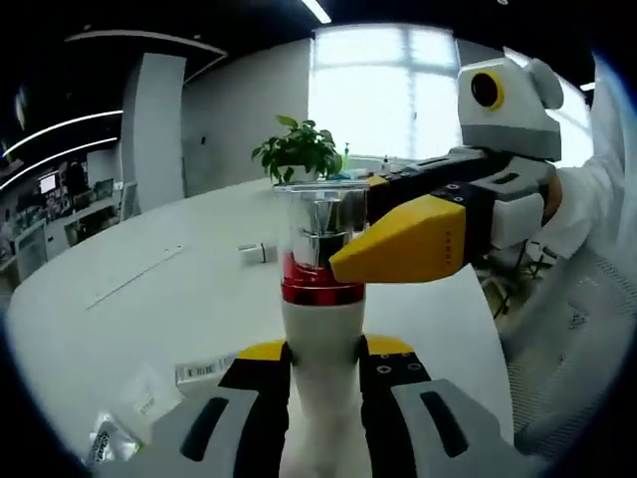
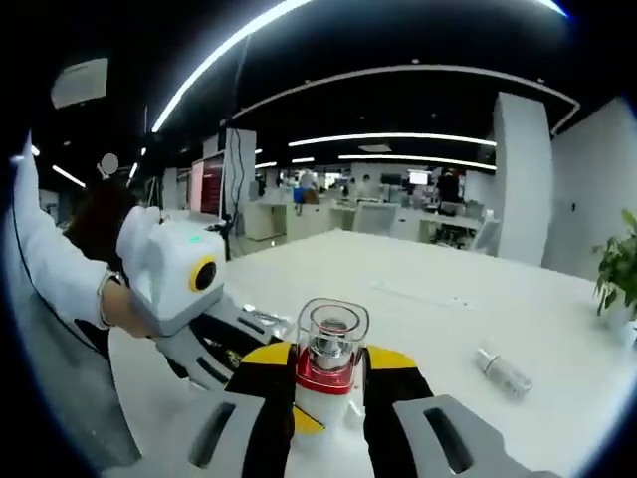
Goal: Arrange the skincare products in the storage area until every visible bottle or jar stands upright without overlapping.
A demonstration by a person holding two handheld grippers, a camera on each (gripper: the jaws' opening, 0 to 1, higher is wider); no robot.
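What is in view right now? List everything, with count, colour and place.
Pump bottle: one, white body, red band, clear cap; held upright between both grippers above the table.
Small bottle: one, clear or silvery; lying on its side on the table, right of the held bottle in the right gripper view.
Packets with a barcode label: a few, white; on the table, lower left of the left gripper view.
Potted plant: one, green; at the far end of the table.
Table: one, white.
Left gripper: yellow and black jaws shut on the bottle's white body.
Right gripper: yellow and black jaws shut near the red band.
Person's sleeve: white.
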